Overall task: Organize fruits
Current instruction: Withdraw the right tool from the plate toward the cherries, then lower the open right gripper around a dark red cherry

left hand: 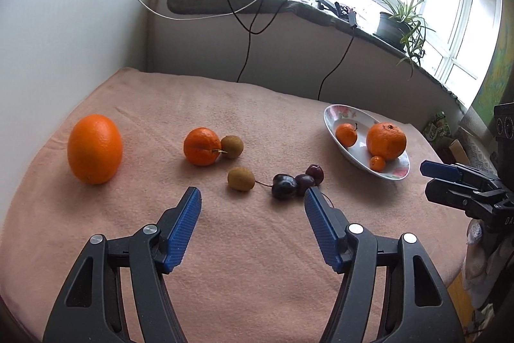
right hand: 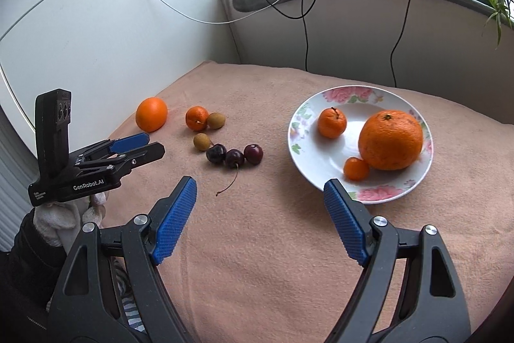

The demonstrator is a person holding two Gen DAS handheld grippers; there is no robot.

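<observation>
So the whole setup sits on a table covered with a peachy-pink towel (left hand: 244,246), pushed into a corner between a white wall (left hand: 64,37) and a long windowsill (left hand: 289,5) with chargers, dangling cables and a spider plant (left hand: 406,18) by the big window. On the towel there's a big orange (left hand: 95,148) off to the left, a mandarin (left hand: 202,146) touching a small brownish longan-looking fruit (left hand: 232,146), a second one (left hand: 241,179) just below it, and three dark cherries (left hand: 297,182) clustered right next to that. The flowered plate (right hand: 300,150) holds a large tangerine (right hand: 390,139), a smaller one (right hand: 332,122) and a tiny kumquat-size one (right hand: 356,168) touching the large tangerine. The left gripper (left hand: 252,201) is spread wide and holding nothing, hovering just short of the cherries. The right gripper (right hand: 260,190) is spread wide too, holding nothing, its right finger in front of the plate's near rim. The right view shows stuff the left doesn't: the whole plate pattern, a loose cherry stem (right hand: 228,184) trailing on the towel, the gloved hand (right hand: 69,214) under the left tool, and a picture up on the wall.
</observation>
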